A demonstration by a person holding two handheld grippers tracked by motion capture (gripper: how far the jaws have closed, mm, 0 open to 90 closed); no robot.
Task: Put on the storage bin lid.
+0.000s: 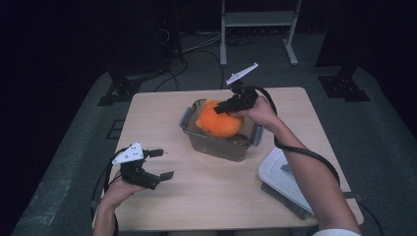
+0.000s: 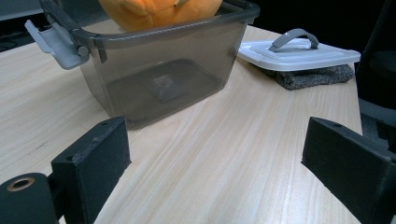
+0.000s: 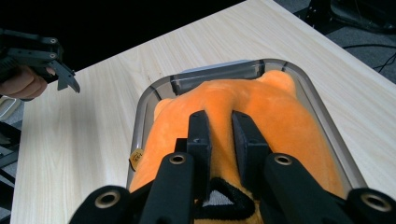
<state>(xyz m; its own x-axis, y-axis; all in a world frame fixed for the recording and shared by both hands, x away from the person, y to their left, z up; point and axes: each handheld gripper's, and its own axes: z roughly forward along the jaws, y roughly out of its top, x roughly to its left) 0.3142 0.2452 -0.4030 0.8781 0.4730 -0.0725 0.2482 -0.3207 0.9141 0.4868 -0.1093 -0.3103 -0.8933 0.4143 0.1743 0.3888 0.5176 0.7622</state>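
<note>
My right claw (image 3: 219, 122) clamps the orange plush (image 3: 280, 116) to seat it in the bin (image 1: 194, 133); left claw (image 1: 162, 163) gapes idle at seven o'clock.

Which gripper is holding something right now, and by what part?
The right gripper pinches a fold of the orange plush toy on its upper side, over the grey bin. The left gripper is open, holding nothing.

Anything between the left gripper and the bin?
Nothing: bare tabletop runs from the open left gripper to the bin, as the left gripper view shows. The high view agrees.
</note>
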